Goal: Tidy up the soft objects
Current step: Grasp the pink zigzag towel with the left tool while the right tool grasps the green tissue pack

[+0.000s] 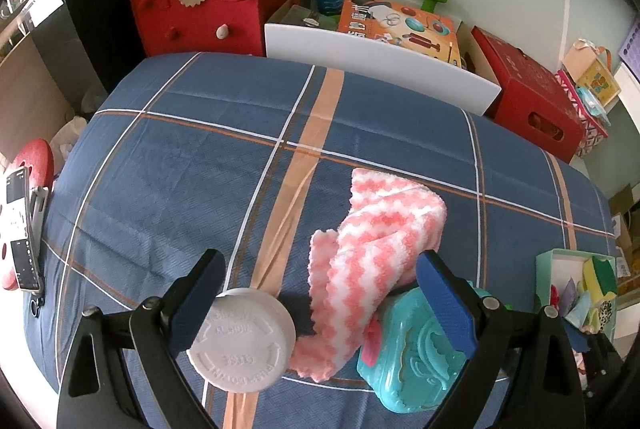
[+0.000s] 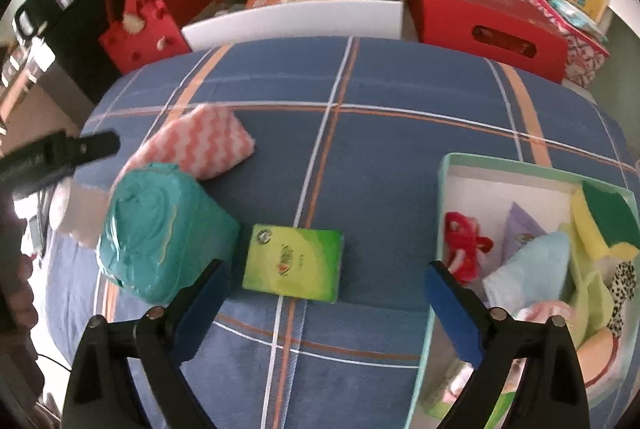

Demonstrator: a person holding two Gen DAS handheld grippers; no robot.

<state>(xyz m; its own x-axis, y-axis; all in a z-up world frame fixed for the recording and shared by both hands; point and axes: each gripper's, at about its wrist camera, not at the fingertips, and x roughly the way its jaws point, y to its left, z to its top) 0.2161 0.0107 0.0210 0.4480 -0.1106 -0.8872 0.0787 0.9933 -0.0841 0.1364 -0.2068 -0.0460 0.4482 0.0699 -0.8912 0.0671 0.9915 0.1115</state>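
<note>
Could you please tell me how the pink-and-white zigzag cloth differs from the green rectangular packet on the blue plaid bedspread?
The pink-and-white zigzag cloth is fluffy and loosely folded; the green rectangular packet is smooth, flat and crisp-edged. The cloth lies beyond the teal plastic container; the packet lies beside it. Both rest outside the mint box.

Ahead of the left tool lies the towel; lid at its left, toy case at right. Box lies right of the right tool, packet ahead.

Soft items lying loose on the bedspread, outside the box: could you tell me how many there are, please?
1 clearly: the pink-and-white cloth, beside the teal container. Others may be hidden.
</note>
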